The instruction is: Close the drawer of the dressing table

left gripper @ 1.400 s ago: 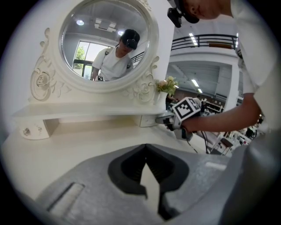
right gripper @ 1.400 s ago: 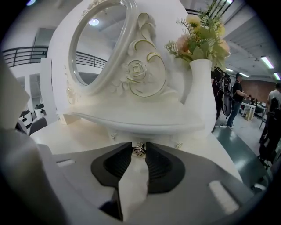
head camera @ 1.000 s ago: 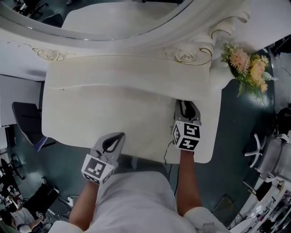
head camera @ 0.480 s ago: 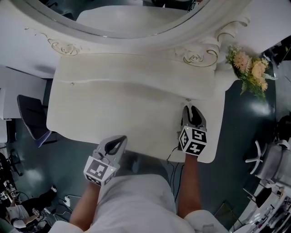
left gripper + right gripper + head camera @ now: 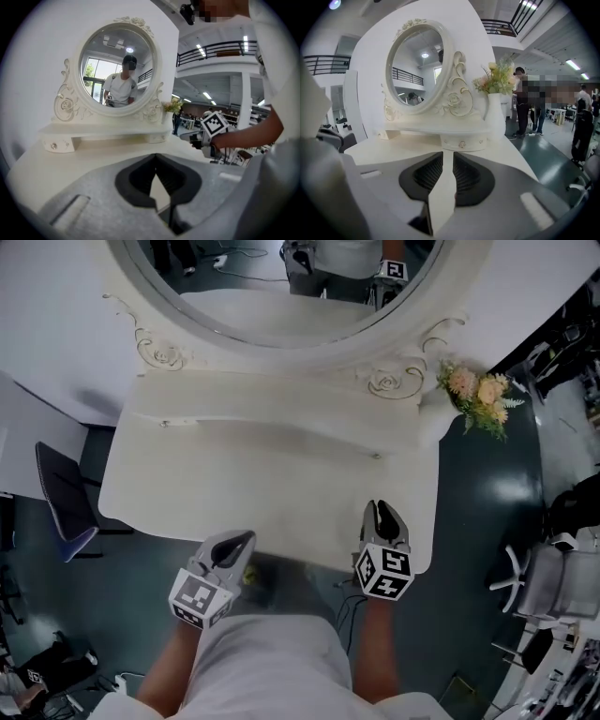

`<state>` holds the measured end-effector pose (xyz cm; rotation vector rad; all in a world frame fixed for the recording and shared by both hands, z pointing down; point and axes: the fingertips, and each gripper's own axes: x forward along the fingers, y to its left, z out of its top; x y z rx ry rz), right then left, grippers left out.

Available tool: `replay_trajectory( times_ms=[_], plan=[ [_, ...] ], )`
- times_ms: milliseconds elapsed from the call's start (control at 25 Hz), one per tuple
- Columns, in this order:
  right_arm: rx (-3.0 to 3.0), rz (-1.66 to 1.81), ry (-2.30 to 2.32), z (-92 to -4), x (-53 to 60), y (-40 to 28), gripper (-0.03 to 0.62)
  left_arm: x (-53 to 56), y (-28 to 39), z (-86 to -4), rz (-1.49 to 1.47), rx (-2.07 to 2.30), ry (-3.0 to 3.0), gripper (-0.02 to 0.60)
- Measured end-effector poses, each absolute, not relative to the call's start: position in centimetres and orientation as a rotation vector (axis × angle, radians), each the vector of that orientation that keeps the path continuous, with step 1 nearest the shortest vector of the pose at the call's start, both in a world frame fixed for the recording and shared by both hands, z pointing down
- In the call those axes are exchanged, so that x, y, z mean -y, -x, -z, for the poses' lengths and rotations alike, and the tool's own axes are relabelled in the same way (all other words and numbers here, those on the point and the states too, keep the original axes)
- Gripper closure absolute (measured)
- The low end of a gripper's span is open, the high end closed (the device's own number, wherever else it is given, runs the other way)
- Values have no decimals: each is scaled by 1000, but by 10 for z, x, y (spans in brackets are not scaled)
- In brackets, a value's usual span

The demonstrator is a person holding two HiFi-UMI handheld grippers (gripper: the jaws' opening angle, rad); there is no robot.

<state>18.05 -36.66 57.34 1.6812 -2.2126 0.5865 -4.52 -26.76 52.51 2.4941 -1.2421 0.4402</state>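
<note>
Task's thing: small drawer (image 5: pixel 461 143) (flower-shaped knob), front flush with its housing under right end of raised shelf (image 5: pixel 440 126). It lies straight ahead of right gripper (image 5: pixel 447 153), well apart from it. That gripper: jaws slightly parted, just been closing, nothing between them, over tabletop's front right corner. Other hand: left gripper (image 5: pixel 155 156) clenched, tips meeting, empty, at table's front edge. White dressing table (image 5: pixel 234 484); oval mirror (image 5: pixel 281 296) behind; flowers (image 5: pixel 478 395) at right end. Dark floor (image 5: pixel 487 549), chair (image 5: pixel 61 493) at left.
</note>
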Motion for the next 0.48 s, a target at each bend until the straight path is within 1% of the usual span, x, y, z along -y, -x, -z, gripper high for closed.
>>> replay_trajectory(
  times_ms=[80, 160, 360, 480],
  plan=[
    [2223, -551, -1691, -558, 352, -174, 530, 261, 55, -516, -398, 1257, -2500, 583],
    [2240, -542, -1706, -545, 339, -169, 553, 253, 62, -507, -348, 1266, -2501, 583],
    [2266, -516, -1722, -519, 301, -151, 589, 231, 80, -488, -311, 1274, -2532, 583],
    [2269, -485, -1730, -509, 284, -142, 591, 224, 91, -476, -287, 1288, -2556, 583]
  ],
)
